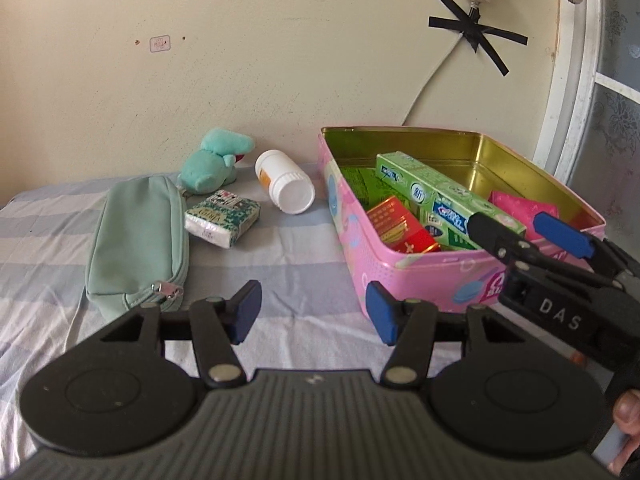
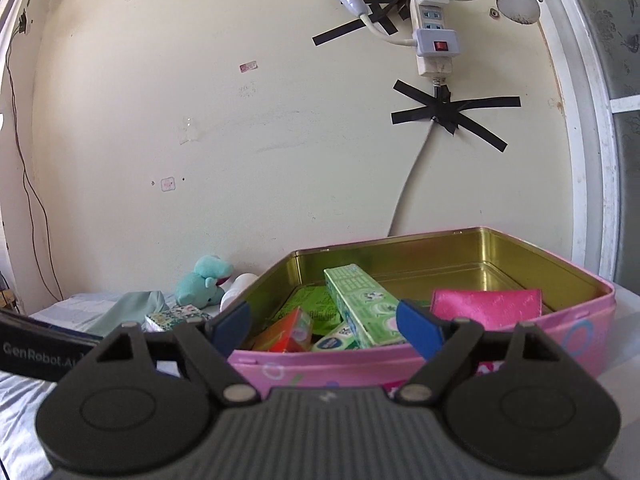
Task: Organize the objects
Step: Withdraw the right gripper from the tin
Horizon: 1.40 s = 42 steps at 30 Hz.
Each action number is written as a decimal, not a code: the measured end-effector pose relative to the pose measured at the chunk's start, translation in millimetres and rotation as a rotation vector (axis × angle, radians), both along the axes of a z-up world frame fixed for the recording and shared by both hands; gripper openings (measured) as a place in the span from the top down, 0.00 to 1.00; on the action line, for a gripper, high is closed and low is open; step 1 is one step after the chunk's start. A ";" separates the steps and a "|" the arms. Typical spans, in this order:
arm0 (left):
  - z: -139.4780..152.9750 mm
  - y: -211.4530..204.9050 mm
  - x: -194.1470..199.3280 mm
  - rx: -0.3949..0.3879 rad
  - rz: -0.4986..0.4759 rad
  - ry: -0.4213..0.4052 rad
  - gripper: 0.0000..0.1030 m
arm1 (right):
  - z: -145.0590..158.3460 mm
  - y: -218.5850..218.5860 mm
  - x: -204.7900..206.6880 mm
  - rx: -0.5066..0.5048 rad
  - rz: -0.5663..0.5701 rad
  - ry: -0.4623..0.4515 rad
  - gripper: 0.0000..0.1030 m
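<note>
Left tongs: I see them parted, empty.
Right tongs: wide, empty, over my pink tin.

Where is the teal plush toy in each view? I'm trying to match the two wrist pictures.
Left wrist view: the teal plush toy lies left of centre against the wall, beside the white bottle.
Right wrist view: the plush toy sits small at lower left, just left of the tin.
Shared landmark: the pink tin, to the toy's right in both.
</note>
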State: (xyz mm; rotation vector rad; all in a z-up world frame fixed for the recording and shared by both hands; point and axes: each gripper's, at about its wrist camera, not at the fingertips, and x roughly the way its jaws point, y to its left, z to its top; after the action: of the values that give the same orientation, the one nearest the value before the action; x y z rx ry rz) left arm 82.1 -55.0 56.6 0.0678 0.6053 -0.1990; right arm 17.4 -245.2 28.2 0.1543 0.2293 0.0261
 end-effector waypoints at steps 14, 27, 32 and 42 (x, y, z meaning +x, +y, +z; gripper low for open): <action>-24.4 12.6 -1.2 0.044 0.041 0.040 0.38 | -11.9 -2.7 -29.9 0.142 0.042 0.092 0.16; -33.1 6.8 -6.0 0.085 0.030 0.026 0.33 | -17.0 -12.6 -23.4 0.203 0.004 0.118 0.16; -35.6 5.4 -5.6 0.091 0.027 0.030 0.33 | -17.6 -11.4 -22.2 0.198 0.005 0.118 0.16; -37.6 6.4 -5.5 0.096 0.028 0.027 0.29 | -17.7 -10.0 -22.0 0.198 0.010 0.111 0.16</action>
State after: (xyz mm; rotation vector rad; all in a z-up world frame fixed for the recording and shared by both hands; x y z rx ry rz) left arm 76.5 -48.6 19.0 0.1497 0.6418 -0.1439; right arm -4.6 -255.2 10.5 0.3520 0.3380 0.0503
